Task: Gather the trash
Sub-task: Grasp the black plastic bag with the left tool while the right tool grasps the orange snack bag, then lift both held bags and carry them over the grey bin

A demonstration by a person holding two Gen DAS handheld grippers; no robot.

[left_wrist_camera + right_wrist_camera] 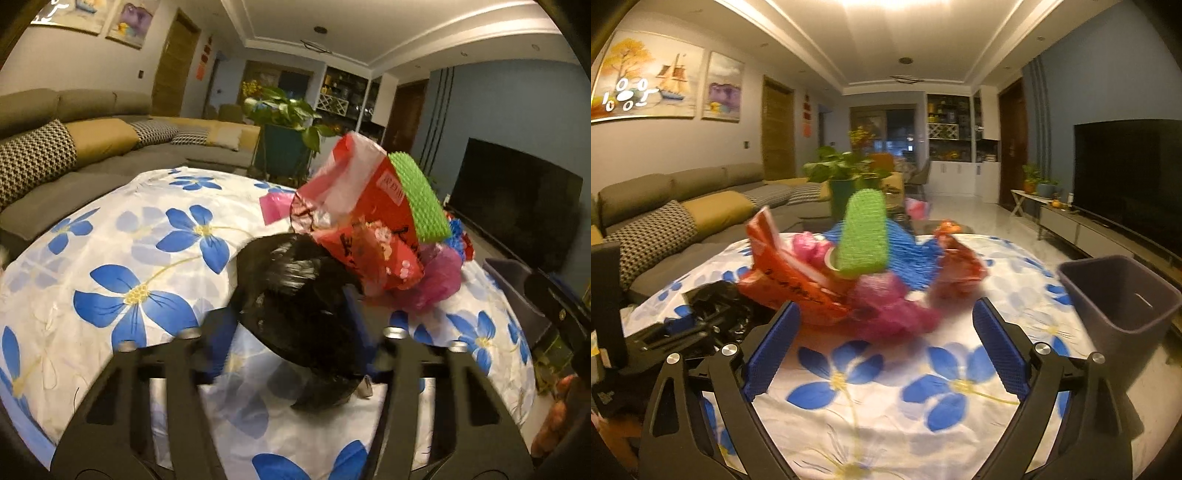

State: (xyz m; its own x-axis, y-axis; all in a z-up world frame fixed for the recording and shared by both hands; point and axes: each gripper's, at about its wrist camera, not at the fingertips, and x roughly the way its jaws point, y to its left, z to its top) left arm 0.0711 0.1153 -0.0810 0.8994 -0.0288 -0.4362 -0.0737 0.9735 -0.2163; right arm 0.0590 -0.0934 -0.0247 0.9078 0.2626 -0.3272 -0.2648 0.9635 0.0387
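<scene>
Lower centre of the left wrist view: left gripper (291,336) has its blue fingers (218,350) pinching a crumpled black plastic bag (295,295), which bulges up between them and hangs over the table (110,258), covered in a white cloth with blue flowers. Blur on the fingers, but the bag fills the gap. Just behind the bag, centre right: red printed bag (369,221), green bubble-textured sheet (421,195) standing up on it, pink plastic (439,280) at its lower right, blue scraps (458,232) behind. Dark bin (517,291) at right edge, off the table. Sofa upper left, TV right.

Right wrist view: right gripper (886,343) at the bottom, fingers (1001,350) spread wide, nothing between them, only flowered cloth (886,406) below. Trash pile sits mid-frame just beyond the fingertips: red bag (786,280), green sheet (864,232) upright, pink plastic (894,310) nearest, blue scraps (908,251) behind, a second red piece (960,266) right. Black bag (716,299) lower left with the left gripper (679,325) on it. Bin (1123,295) at right, open and tilted, beside the table edge.
</scene>
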